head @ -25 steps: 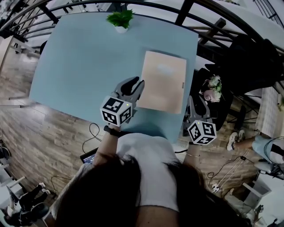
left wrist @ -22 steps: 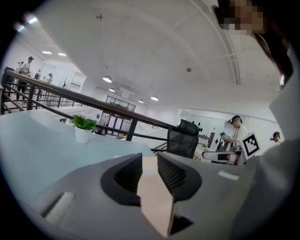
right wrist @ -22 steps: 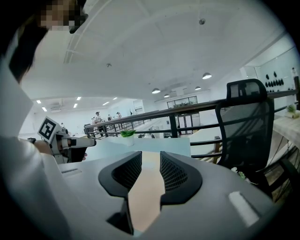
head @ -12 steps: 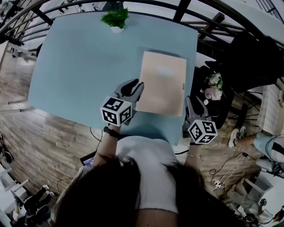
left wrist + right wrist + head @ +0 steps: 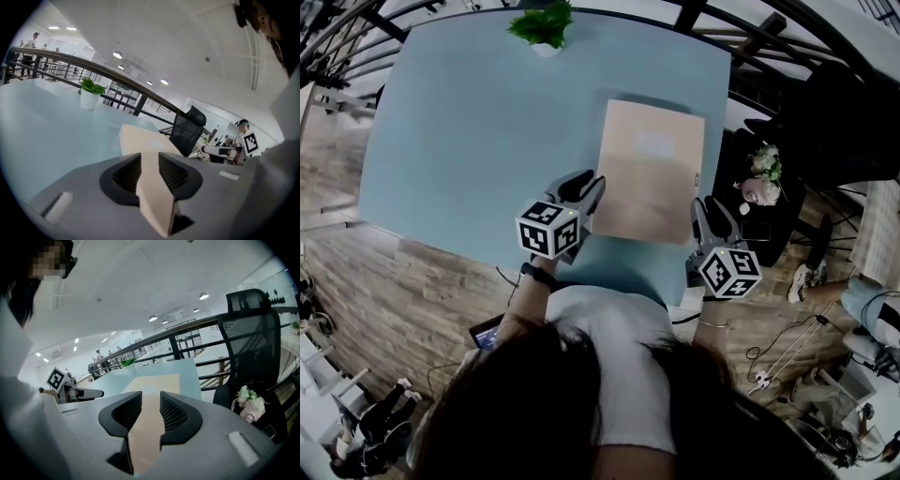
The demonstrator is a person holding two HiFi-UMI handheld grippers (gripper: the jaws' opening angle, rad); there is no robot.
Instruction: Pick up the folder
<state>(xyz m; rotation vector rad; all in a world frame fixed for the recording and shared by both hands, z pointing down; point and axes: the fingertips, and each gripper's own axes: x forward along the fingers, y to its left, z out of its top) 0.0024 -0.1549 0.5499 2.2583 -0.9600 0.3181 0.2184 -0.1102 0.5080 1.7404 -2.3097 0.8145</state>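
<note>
Left gripper (image 5: 584, 186) and right gripper (image 5: 706, 210) are each clamped on a near corner of the folder (image 5: 652, 173), over the table (image 5: 459, 131).

The folder (image 5: 649, 169) was over the bench's (image 5: 469, 122) right part. The left gripper (image 5: 581, 192) clamped its near-left corner and the right gripper (image 5: 710, 217) its near-right. The plant (image 5: 542, 23) stood beyond it, leftward.

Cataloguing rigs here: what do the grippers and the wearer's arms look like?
Both left gripper and right gripper are grey with black ribbed pads; each carries a white cube of black square markers. White short-sleeved top; dark band on the left wrist.
</note>
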